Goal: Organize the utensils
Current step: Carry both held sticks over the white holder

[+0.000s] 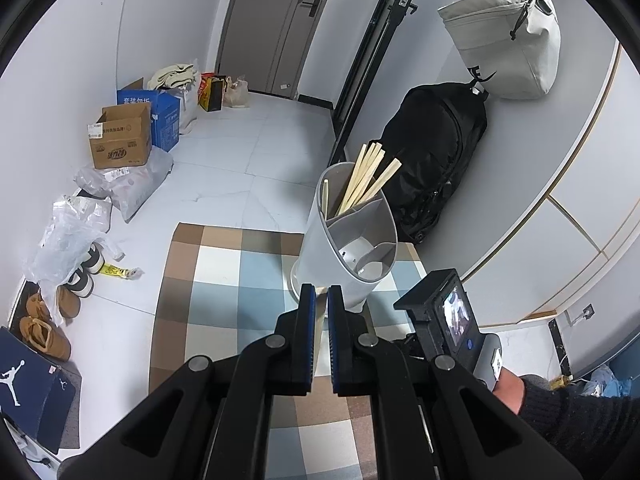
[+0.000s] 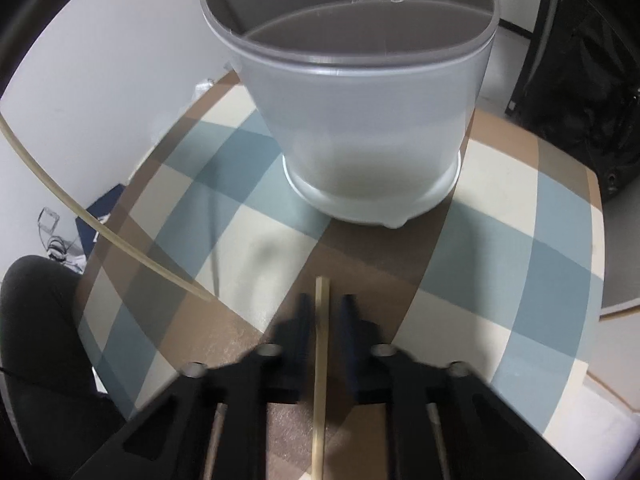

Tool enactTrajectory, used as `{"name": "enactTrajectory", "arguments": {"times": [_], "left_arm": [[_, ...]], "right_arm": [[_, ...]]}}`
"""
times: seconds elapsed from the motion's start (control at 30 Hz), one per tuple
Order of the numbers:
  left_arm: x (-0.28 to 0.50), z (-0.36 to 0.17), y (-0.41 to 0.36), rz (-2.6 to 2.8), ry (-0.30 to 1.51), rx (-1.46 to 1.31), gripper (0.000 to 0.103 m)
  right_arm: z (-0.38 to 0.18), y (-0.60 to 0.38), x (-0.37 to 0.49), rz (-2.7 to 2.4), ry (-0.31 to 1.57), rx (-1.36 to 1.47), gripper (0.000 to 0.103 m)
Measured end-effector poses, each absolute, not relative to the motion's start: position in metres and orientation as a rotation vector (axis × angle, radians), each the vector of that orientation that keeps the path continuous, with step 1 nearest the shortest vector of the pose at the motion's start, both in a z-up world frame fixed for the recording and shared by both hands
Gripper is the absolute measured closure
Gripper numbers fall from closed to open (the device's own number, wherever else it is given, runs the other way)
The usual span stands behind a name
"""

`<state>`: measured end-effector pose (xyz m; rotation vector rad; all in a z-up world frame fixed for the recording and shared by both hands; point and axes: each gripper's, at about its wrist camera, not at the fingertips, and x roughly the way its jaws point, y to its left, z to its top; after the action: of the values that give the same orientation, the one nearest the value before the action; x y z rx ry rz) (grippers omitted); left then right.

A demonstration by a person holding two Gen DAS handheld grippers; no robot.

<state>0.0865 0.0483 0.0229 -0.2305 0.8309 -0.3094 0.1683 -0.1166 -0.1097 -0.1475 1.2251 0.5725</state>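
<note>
A grey utensil holder (image 1: 348, 232) with divided compartments stands on a checked mat (image 1: 224, 280). Several wooden chopsticks (image 1: 368, 176) stick out of its far compartment; the near compartments look empty. My left gripper (image 1: 321, 300) is just in front of the holder's base, shut on a thin chopstick (image 1: 319, 320) that runs between its pads. In the right wrist view the holder (image 2: 360, 100) looms close ahead. My right gripper (image 2: 323, 312) is low over the mat (image 2: 520, 240), shut on a chopstick (image 2: 321, 340) lying lengthwise between its fingers. Another chopstick (image 2: 100, 224) slants in from the left.
A black backpack (image 1: 432, 160) and a pale bag (image 1: 508, 40) stand behind the holder by the white cabinets. Boxes (image 1: 120, 140), plastic bags and shoes (image 1: 44, 332) line the floor at left. The right gripper's camera housing (image 1: 444, 316) sits right of my left gripper. A dark-clad leg (image 2: 36, 320) is at lower left.
</note>
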Motion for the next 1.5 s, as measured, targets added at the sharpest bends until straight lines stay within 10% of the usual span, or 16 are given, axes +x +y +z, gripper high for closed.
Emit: {"name": "enactTrajectory", "arguments": {"times": [0.7,1.5], "left_arm": [[0.095,0.108,0.026,-0.348,0.739,-0.113,0.101],[0.116,0.125,0.020,-0.373,0.707,-0.092,0.101]], "right_arm": [[0.079,-0.173,0.141,0.612,0.665,0.182,0.103],[0.094,-0.191,0.153,0.679,0.623,0.279,0.103]]}}
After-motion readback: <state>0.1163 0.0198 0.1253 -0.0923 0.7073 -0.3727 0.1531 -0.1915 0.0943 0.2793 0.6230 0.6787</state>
